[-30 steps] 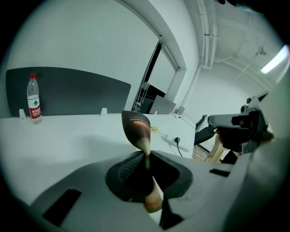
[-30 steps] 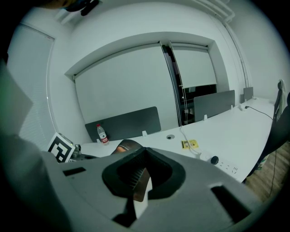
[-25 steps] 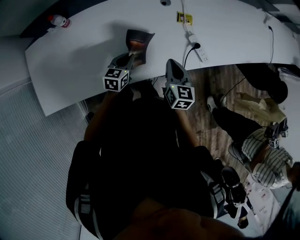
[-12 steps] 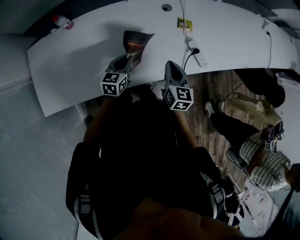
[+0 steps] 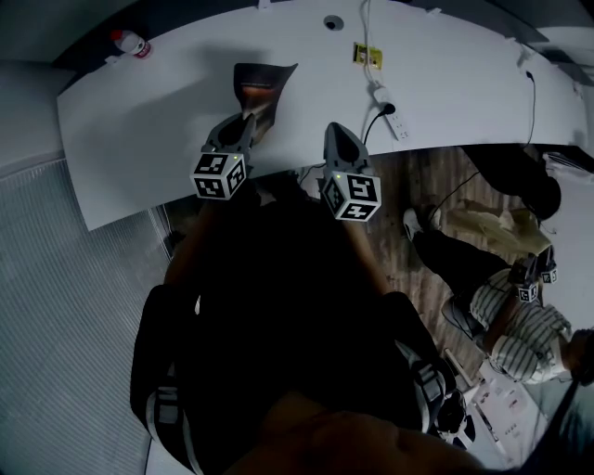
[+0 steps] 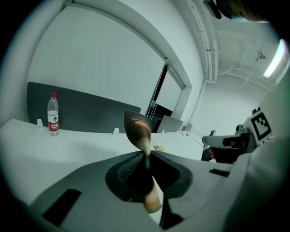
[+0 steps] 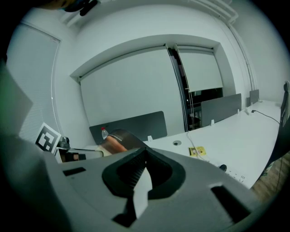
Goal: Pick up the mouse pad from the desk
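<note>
The mouse pad [image 5: 263, 82] is a dark, bendy sheet with a reddish-brown print, and it hangs clear above the white desk [image 5: 139, 130]. My left gripper [image 5: 249, 117] is shut on its near edge. In the left gripper view the mouse pad [image 6: 137, 129] stands up edge-on out of the left gripper [image 6: 146, 156], curling over at the top. My right gripper [image 5: 336, 131] hovers at the desk's front edge, to the right of the left one, apart from the pad. Its jaws meet with nothing between them in the right gripper view [image 7: 144, 152], where the mouse pad [image 7: 120, 140] shows at the left.
A water bottle [image 5: 130, 43] stands at the desk's far left corner. A power strip [image 5: 390, 100] with its cable, a yellow tag [image 5: 367, 56] and a cable hole [image 5: 332, 22] lie right of the pad. A seated person [image 5: 515, 320] holds another gripper at the lower right.
My left gripper has risen with the mouse pad in it, carrying it further from the desk's front edge. The right gripper has barely shifted.
</note>
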Demonstrator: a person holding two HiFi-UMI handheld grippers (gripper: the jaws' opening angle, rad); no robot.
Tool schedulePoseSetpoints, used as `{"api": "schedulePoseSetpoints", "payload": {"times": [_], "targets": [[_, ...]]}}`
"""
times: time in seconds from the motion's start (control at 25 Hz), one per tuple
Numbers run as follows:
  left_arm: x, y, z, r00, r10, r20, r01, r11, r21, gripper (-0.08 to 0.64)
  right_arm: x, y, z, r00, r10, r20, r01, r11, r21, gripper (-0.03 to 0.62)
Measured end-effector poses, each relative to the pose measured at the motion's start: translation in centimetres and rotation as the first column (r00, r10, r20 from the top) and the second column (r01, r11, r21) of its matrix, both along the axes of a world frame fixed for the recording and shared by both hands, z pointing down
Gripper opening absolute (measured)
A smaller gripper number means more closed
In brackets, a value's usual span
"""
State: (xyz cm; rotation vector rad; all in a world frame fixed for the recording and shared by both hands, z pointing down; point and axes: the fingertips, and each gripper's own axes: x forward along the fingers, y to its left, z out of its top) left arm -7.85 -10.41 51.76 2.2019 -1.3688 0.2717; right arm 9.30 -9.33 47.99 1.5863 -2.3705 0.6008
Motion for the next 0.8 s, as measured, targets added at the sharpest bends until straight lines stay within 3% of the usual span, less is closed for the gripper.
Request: {"api": "schedulePoseSetpoints", "payload": {"times": [0.36, 0.8], "targets": [[-2.3, 0.0, -2.1, 0.997, -0.061, -0.041, 0.062, 0.998, 0.03, 0.028, -1.5, -0.4, -0.8, 1.0, -0.024, 0.003, 0.024, 1.0, 0.013, 0.0], [-4.7, -0.1, -6.5, 0.99, -0.116, -0.078, 0.125, 0.985, 0.117, 0.029, -3.0, -1.0, -2.7, 0.999, -0.034, 0.011, 0.034, 0.999, 0.041, 0.0]]}}
